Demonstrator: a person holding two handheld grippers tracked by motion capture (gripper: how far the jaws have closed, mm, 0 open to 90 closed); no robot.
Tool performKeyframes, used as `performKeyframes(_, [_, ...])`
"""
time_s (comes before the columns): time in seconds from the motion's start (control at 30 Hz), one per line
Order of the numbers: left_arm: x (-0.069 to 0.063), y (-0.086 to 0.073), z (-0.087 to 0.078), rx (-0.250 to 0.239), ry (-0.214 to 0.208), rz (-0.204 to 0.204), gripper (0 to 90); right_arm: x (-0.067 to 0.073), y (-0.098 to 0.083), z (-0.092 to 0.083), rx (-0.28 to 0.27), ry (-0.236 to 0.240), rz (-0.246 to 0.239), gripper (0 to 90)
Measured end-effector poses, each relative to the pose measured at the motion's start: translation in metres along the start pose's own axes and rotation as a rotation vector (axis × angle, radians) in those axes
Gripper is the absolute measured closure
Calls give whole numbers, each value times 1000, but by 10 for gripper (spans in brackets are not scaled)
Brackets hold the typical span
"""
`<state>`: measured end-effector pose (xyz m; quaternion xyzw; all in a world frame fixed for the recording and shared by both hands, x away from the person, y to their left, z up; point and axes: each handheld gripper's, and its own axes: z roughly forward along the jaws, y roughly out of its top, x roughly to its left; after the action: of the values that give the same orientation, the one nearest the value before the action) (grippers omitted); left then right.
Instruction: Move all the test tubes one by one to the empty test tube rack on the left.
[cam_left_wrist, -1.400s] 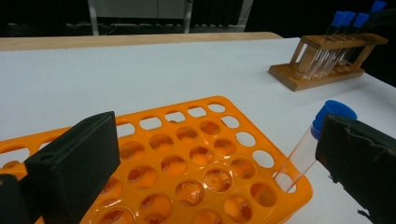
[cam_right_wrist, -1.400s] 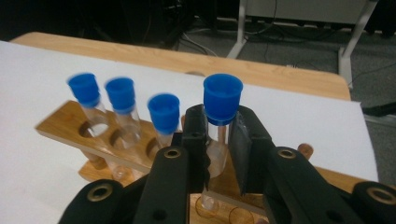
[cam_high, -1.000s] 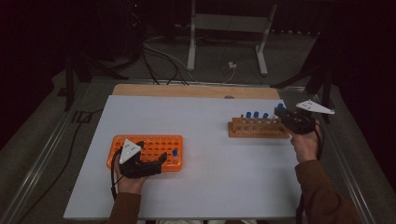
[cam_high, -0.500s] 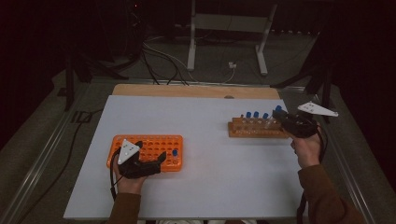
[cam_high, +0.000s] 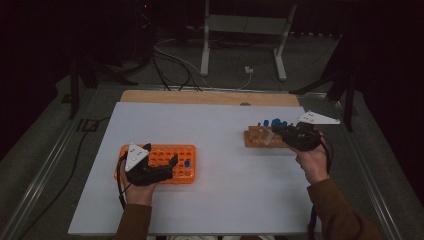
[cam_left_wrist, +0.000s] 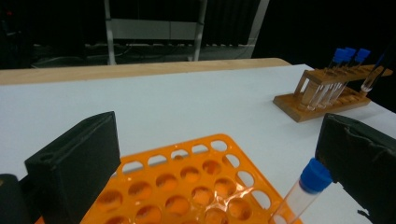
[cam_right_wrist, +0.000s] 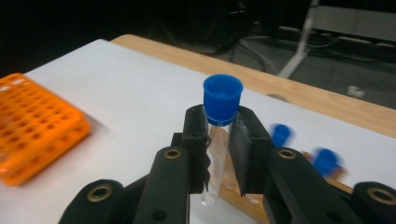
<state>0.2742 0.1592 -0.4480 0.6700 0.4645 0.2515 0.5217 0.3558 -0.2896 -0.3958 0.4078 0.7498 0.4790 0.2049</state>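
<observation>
My right gripper (cam_right_wrist: 219, 126) is shut on a clear test tube with a blue cap (cam_right_wrist: 222, 99), held upright above the table. In the high view this gripper (cam_high: 278, 133) hovers over the right end of a wooden rack (cam_high: 256, 138) that holds several blue-capped tubes. My left gripper (cam_left_wrist: 215, 140) stands open, its jaws wide on either side of an orange rack (cam_left_wrist: 187, 182). One blue-capped tube (cam_left_wrist: 312, 176) stands in that rack close to the right jaw. From above, the left gripper (cam_high: 167, 167) rests on the near left part of the orange rack (cam_high: 172, 151).
A white table top (cam_high: 215, 135) carries both racks, with bare surface between them. A wooden strip (cam_high: 200, 97) runs along its far edge. Beyond it are dark floor, cables and a metal stand (cam_high: 245, 30).
The right gripper has moved left with the tube in it, from beyond the wooden rack's right end to over the rack. The left gripper has stayed put.
</observation>
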Motion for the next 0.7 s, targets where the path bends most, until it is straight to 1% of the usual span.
performKeyframes(0.07, [-2, 4, 1, -8, -1, 4, 10, 8, 4, 6, 4, 21, -14, 772])
performKeyframes(0.13, [-4, 9, 3, -14, -5, 16, 10, 16, 8, 11, 6, 45, -20, 772])
performKeyframes(0.3, [-13, 22, 11, -20, -32, 33, 13, 38, 16, 26, 1, 95, -44, 772])
performKeyframes(0.4, [-19, 28, 18, -10, -52, 44, 16, 50, 19, 36, 0, 125, -46, 772])
performKeyframes(0.5, [-24, 32, 26, 12, -72, 59, 32, 63, 23, 44, -4, 158, -55, 772])
performKeyframes(0.6, [-29, 35, 35, 47, -83, 73, 52, 76, 27, 51, -6, 186, -64, 772])
performKeyframes(0.7, [-33, 38, 43, 72, -97, 82, 96, 86, 31, 57, -7, 206, -73, 772])
